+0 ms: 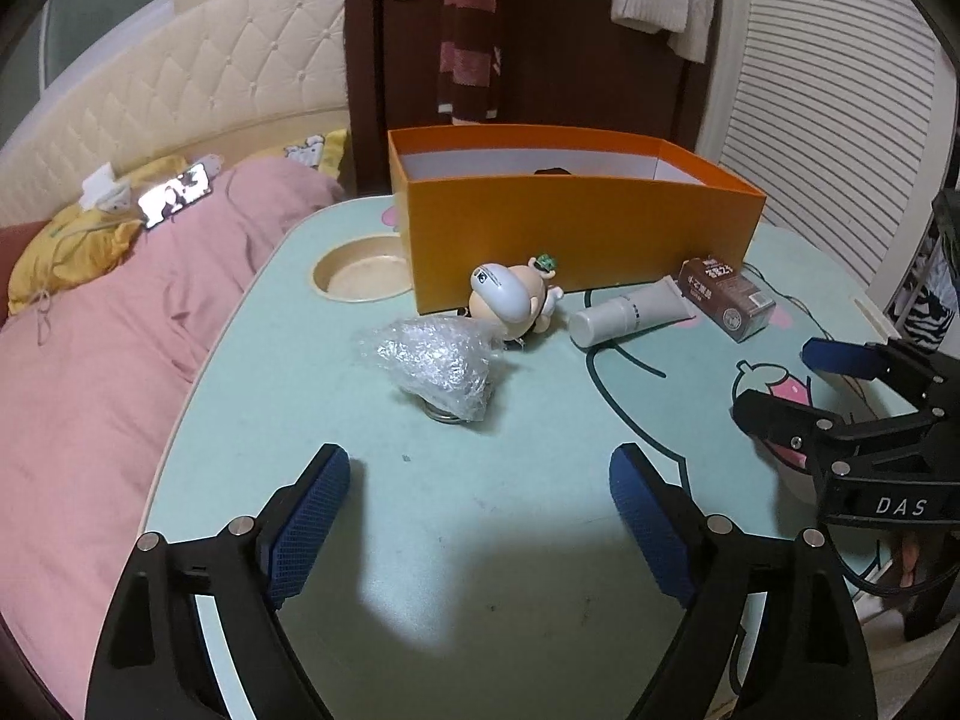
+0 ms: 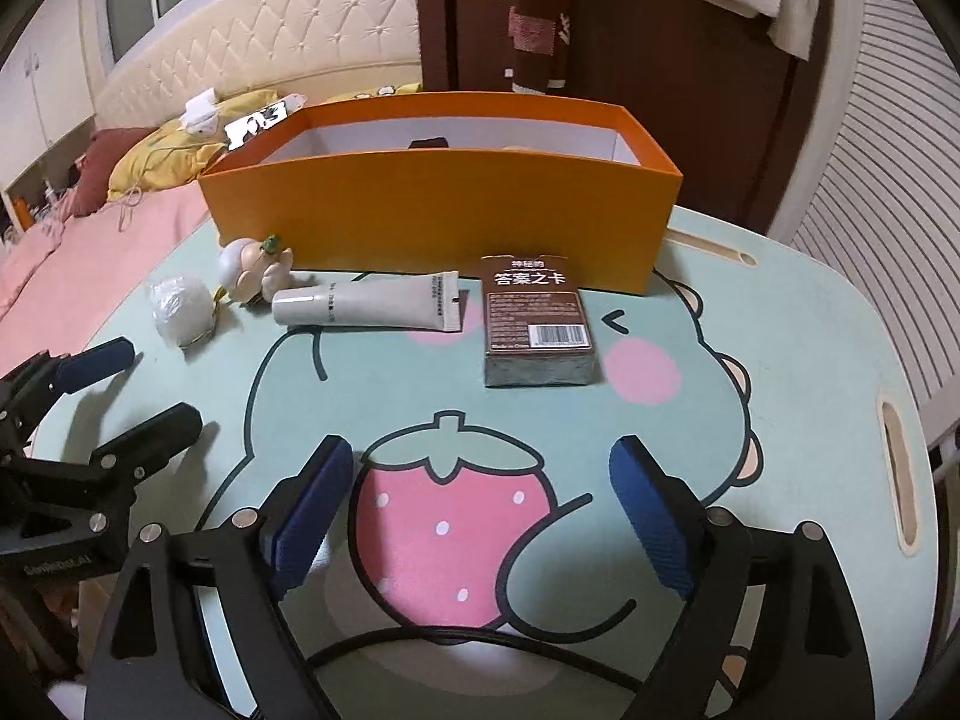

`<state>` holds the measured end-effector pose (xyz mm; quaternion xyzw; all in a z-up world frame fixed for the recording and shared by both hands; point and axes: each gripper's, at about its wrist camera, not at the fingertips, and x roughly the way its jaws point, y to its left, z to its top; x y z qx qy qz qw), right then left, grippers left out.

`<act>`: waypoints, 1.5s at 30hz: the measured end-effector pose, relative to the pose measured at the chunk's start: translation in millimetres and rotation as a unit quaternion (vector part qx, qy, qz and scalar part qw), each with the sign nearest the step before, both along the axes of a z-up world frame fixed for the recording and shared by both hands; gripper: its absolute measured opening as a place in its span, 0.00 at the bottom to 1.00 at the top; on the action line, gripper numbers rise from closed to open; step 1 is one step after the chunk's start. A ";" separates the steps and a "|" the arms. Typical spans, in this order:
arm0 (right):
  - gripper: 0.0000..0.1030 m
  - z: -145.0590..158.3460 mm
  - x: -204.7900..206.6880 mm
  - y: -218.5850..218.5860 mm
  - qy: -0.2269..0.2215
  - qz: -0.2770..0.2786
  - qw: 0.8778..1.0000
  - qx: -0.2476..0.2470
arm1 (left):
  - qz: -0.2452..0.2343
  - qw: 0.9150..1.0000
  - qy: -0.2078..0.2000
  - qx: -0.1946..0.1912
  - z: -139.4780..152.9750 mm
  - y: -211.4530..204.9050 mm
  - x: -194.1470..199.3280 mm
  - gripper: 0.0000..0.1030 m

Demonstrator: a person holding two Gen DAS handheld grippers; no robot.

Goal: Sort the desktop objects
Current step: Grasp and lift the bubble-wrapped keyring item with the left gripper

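An orange box (image 1: pixel 576 228) (image 2: pixel 444 216) stands open-topped at the back of the table, with something dark inside. In front of it lie a bubble-wrapped bundle (image 1: pixel 435 366) (image 2: pixel 180 306), a small figurine toy (image 1: pixel 510 300) (image 2: pixel 255 273), a white tube (image 1: pixel 630 312) (image 2: pixel 366 307) and a brown card box (image 1: pixel 726 300) (image 2: pixel 534 324). My left gripper (image 1: pixel 480 480) (image 2: pixel 135 381) hovers open over bare table short of the bundle. My right gripper (image 2: pixel 480 468) (image 1: pixel 774 381) is open above the strawberry print, short of the card box. Nothing is between either pair of fingers.
The table (image 1: pixel 510 540) (image 2: pixel 780 312) is a mint-green lap desk with cartoon prints, a round cup recess (image 1: pixel 360 276) at the left and a handle slot (image 2: pixel 900 480) at the right. A bed with a pink cover (image 1: pixel 120 330) lies to the left, a door behind.
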<state>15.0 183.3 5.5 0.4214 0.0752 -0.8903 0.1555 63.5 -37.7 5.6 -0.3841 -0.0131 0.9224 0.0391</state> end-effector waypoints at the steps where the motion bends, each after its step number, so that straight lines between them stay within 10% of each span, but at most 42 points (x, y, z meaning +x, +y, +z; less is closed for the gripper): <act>1: 0.85 0.4 -0.1 0.5 0.000 0.000 1.000 -0.001 | -0.003 1.000 -0.002 0.005 1.5 -1.5 -1.9 0.74; 11: 0.86 3.1 0.1 3.5 0.000 0.000 1.000 -0.011 | 0.000 1.000 0.004 0.012 11.5 -17.3 -30.3 0.67; 14: 0.86 2.9 0.4 2.9 0.000 0.001 1.000 -0.012 | 0.003 1.000 -0.002 0.018 9.1 -22.3 -33.5 0.30; 22: 0.86 2.9 0.8 3.6 0.000 0.001 1.000 -0.014 | 0.011 0.995 0.058 0.081 32.1 -45.7 -1.7 0.31; 45: 0.86 17.9 -19.2 7.1 0.027 -0.015 0.999 -0.017 | 0.001 1.000 0.010 -0.004 1.1 -20.4 16.8 0.31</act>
